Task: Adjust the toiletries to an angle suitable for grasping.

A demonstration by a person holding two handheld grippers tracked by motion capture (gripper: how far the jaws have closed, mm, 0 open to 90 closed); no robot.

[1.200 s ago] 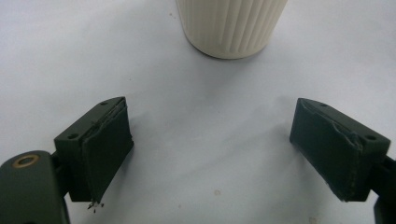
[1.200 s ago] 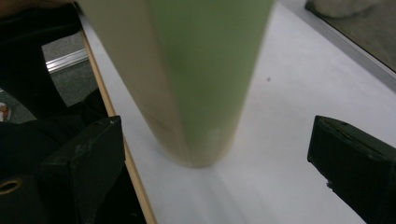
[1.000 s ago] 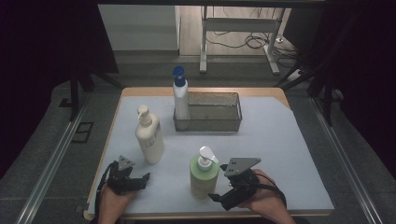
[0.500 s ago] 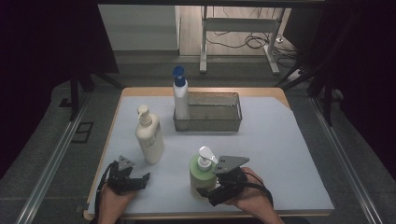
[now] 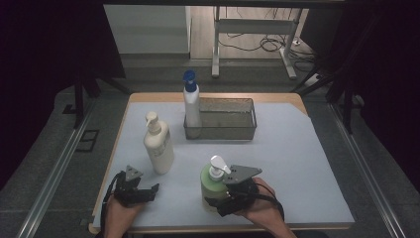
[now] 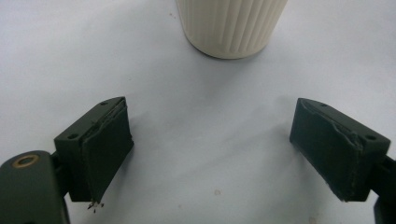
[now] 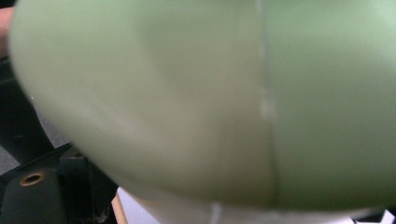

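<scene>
A green pump bottle with a white pump head stands near the table's front edge. My right gripper reaches in from its right side; its jaws have just been closing, with the bottle between them. In the right gripper view the green bottle looms close and blurred, and one black finger lies against its lower left side. My left gripper rests open on the white sheet at the front left. Its wide-apart jaws hold nothing and point at the ribbed base of a cream pump bottle.
The cream pump bottle stands upright left of centre. A white bottle with a blue cap stands in the left end of a dark mesh basket at the back. White sheet lies bare to the right.
My right gripper has slid left to the green bottle, from a little apart to around its lower body. The left gripper and the other bottles have kept still.
</scene>
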